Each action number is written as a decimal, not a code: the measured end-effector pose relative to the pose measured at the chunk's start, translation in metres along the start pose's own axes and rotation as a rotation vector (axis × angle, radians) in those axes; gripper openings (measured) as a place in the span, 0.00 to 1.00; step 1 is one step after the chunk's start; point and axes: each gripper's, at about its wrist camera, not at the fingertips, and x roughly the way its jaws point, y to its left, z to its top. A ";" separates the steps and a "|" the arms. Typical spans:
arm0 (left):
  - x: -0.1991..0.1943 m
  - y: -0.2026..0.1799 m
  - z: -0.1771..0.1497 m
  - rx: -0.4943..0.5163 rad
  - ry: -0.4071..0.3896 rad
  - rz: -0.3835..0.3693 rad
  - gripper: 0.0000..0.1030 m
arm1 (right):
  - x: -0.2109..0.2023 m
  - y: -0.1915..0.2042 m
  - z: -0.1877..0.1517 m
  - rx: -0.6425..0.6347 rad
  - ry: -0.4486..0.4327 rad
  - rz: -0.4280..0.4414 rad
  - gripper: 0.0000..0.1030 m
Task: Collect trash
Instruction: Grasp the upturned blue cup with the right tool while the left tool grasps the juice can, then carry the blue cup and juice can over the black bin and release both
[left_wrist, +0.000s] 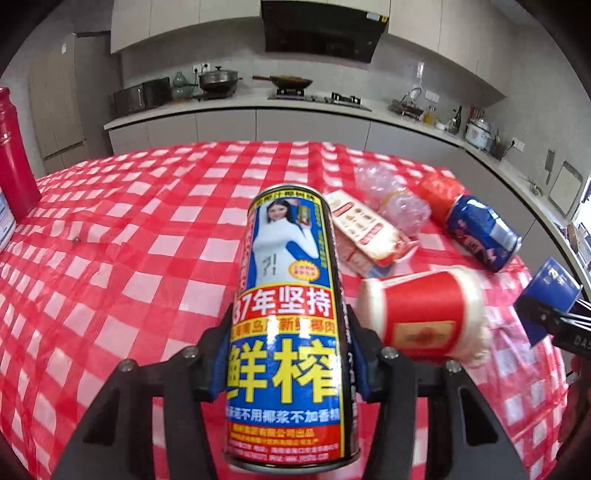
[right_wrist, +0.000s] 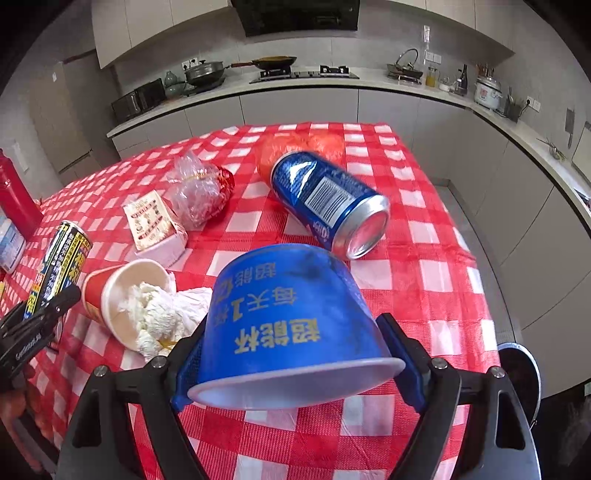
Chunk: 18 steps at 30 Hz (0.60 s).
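My left gripper (left_wrist: 290, 332) is shut on a tall drink can (left_wrist: 291, 258) with a blue, red and yellow label. Its blue pads press the can's lower half on both sides, and the can is held above the checked tablecloth (left_wrist: 129, 258). My right gripper (right_wrist: 295, 332) is shut on a blue paper cup (right_wrist: 280, 288), held with its rim toward the camera. On the table lie a red paper cup stuffed with white tissue (right_wrist: 125, 299), a blue soda can on its side (right_wrist: 328, 199), a small carton (right_wrist: 155, 225), crumpled clear plastic (right_wrist: 199, 192) and an orange bag (right_wrist: 295, 147).
A red bottle (left_wrist: 14, 155) and a white container (left_wrist: 5, 218) stand at the table's left edge. A dark round bin (right_wrist: 521, 373) sits on the floor past the table's right side. Kitchen counters (right_wrist: 295, 88) run behind and along the right.
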 end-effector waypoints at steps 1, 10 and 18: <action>-0.005 -0.004 -0.001 0.003 -0.006 0.000 0.52 | -0.003 -0.002 0.000 0.000 -0.005 0.002 0.83; -0.036 -0.063 -0.004 0.020 -0.061 -0.021 0.52 | -0.040 -0.044 -0.006 0.005 -0.059 0.025 0.83; -0.058 -0.159 -0.021 0.044 -0.081 -0.049 0.52 | -0.072 -0.132 -0.020 0.019 -0.077 0.042 0.83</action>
